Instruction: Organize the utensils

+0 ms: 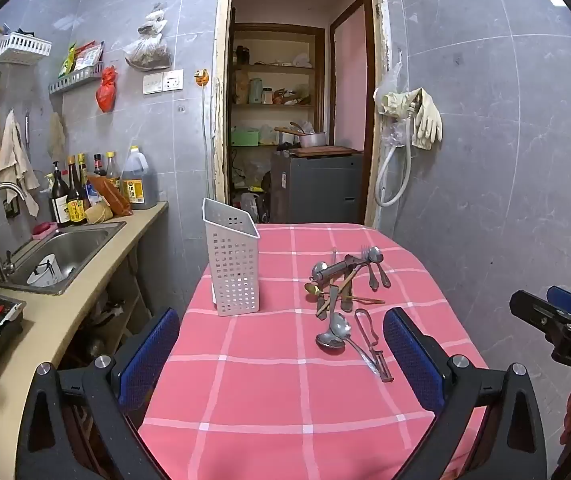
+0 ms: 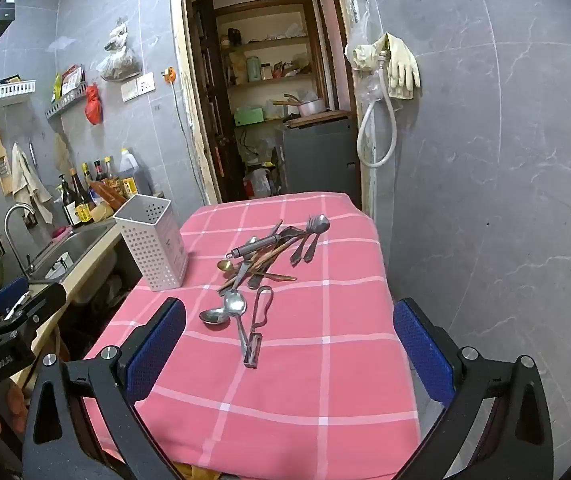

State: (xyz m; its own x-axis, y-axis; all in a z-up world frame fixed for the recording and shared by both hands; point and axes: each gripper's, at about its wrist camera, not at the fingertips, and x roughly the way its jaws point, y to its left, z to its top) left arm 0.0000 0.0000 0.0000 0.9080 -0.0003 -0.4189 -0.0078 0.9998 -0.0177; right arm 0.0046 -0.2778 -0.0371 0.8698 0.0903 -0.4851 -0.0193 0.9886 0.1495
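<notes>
Nothing of the sorting appears to be done yet. The utensils (image 2: pixel 263 258) are heaped loosely on the desk (image 2: pixel 305 380), which is covered with a pink checked cloth, and none is seen standing in the white perforated holder (image 2: pixel 153 240). The holder is set upright near the left far corner of the desk, well apart from the heap; as far as its open top can be seen from the right wrist view, it looks empty, though the bottom is hidden.

In the heap, a fork and spoons (image 2: pixel 311 236) are laid at the far side, a dark-handled tool and wooden chopsticks are crossed in the middle, and a small gold-coloured spoon (image 2: pixel 224 265) is seen at the left edge. Nearer the cameras, two steel spoons (image 2: pixel 225 310) are laid touching each other, with a peeler (image 2: pixel 257 324) just beside them.

The left gripper (image 1: pixel 281 364) is held over the near part of the desk with its fingers spread wide and nothing between them. The right gripper (image 2: pixel 289 354) is likewise held wide apart and empty, short of the nearest spoons.

The whole job is judged to remain: every piece is yet to be lifted and placed into the holder, probably starting with the near spoons or peeler.
</notes>
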